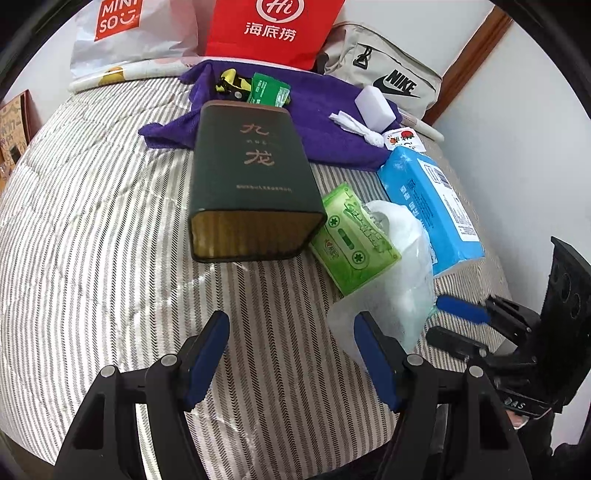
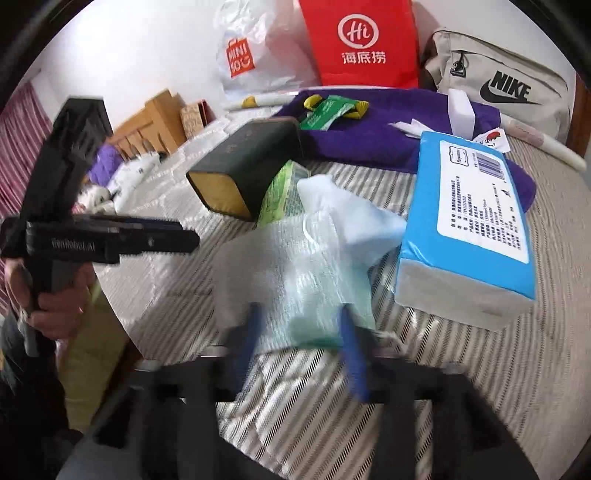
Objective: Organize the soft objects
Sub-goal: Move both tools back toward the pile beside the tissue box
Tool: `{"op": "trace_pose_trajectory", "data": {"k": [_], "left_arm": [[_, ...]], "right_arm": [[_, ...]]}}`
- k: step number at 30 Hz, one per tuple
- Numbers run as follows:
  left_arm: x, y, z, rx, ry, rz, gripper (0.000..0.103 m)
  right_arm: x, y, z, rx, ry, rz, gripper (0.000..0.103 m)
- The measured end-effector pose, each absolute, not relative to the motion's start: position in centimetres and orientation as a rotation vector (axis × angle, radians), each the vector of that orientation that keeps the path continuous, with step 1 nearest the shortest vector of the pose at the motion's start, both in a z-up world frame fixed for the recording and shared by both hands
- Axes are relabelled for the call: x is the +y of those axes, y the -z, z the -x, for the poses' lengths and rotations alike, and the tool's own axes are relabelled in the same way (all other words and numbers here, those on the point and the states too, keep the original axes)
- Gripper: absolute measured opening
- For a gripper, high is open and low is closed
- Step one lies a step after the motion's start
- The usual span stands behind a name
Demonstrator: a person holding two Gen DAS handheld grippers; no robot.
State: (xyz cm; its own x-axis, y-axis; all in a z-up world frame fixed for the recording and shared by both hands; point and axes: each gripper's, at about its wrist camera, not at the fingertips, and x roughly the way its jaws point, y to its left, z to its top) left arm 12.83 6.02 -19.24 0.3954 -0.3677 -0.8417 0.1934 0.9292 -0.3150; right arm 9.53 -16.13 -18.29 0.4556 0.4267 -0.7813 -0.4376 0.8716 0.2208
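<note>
A translucent plastic bag [image 1: 391,295] holding a white paper roll lies on the striped bed cover [image 1: 92,229]. In the right wrist view the bag's [image 2: 295,280] near end sits between the blurred blue fingers of my right gripper [image 2: 299,343], which stand apart. The left wrist view shows that gripper [image 1: 439,321] at the bag's right edge. My left gripper [image 1: 291,354] hovers open over bare cover, left of the bag. A green tissue pack [image 1: 351,236] and a blue tissue pack [image 1: 428,206] lie against the bag. A dark green tin [image 1: 251,177] lies on its side.
A purple towel [image 1: 332,122] behind the tin carries a white block [image 1: 375,105], a twisted tissue [image 1: 354,125] and a green sachet [image 1: 267,90]. A white bag [image 1: 129,33], a red bag [image 1: 273,29] and a beige bag [image 1: 384,70] line the wall. A hand [image 2: 55,310] holds the left gripper [image 2: 184,234].
</note>
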Motion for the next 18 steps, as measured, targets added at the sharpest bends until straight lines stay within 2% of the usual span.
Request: {"op": "trace_pose_trajectory", "data": {"k": [8,10,11,13,14,18], "left_arm": [[5.4,19.4,-13.1,1.12,0.361,0.169,0.068],[5.4,19.6,-13.2,1.127,0.356,0.17,0.068],[5.3,19.7,-13.3,1.13,0.356,0.172,0.068],[5.2,19.9,-13.3,1.135,0.357,0.174,0.068],[5.1,20.0,-13.3,1.137,0.359,0.174,0.068],[4.5,20.1,-13.0,1.138,0.37,0.173,0.068]], "right_arm": [[-14.4,19.2,-10.9,0.933,-0.495,0.084,0.049],[-14.0,19.3,-11.0,0.931,-0.504,0.093,0.032],[-13.8,19.3,-10.9,0.928,-0.516,0.099,0.016],[-13.7,19.1,-10.5,0.908,-0.524,0.112,0.014],[-13.9,18.9,-10.1,0.893,-0.528,0.114,0.008],[-15.3,18.2,-9.5,0.886,-0.547,0.057,0.007]]}}
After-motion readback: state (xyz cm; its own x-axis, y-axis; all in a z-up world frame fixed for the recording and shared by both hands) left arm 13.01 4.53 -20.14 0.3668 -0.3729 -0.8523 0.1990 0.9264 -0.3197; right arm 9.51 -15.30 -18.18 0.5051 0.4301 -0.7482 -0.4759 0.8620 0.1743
